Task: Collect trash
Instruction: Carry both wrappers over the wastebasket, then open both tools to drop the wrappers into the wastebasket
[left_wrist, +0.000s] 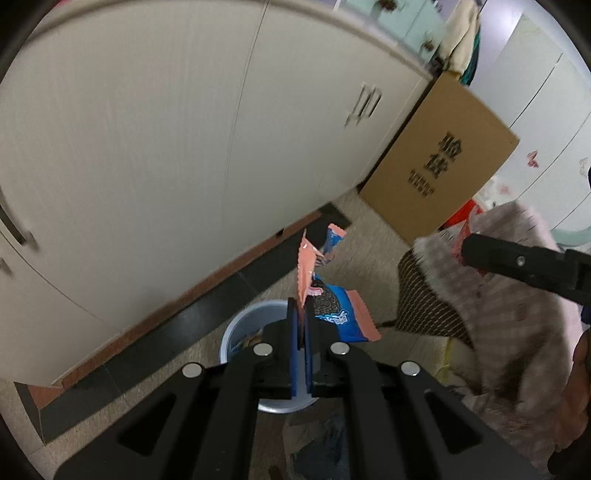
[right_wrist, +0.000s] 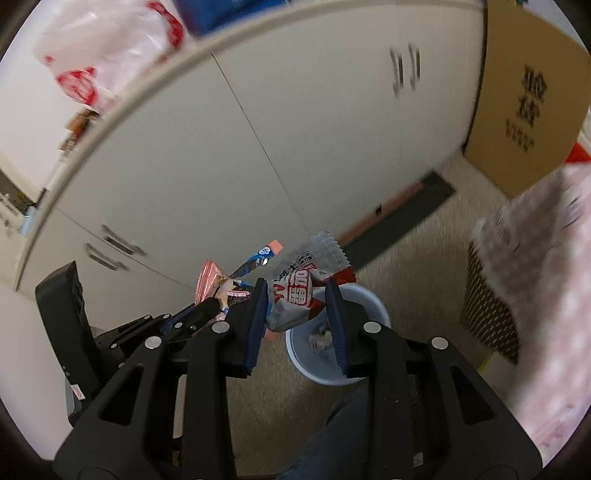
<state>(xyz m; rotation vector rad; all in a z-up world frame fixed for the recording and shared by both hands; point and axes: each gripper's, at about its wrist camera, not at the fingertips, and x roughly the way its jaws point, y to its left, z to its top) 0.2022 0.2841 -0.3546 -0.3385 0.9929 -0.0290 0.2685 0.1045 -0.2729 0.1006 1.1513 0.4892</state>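
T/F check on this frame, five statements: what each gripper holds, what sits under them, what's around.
1. The left gripper is shut on a blue and pink snack wrapper. True.
2. The right gripper is empty. False: its jaws pinch a grey and red wrapper.
3. A pale blue bin stands on the floor below both grippers. True.
4. The bin is empty. False: some trash already lies inside it.
5. A cardboard box leans by the white cabinet. True.
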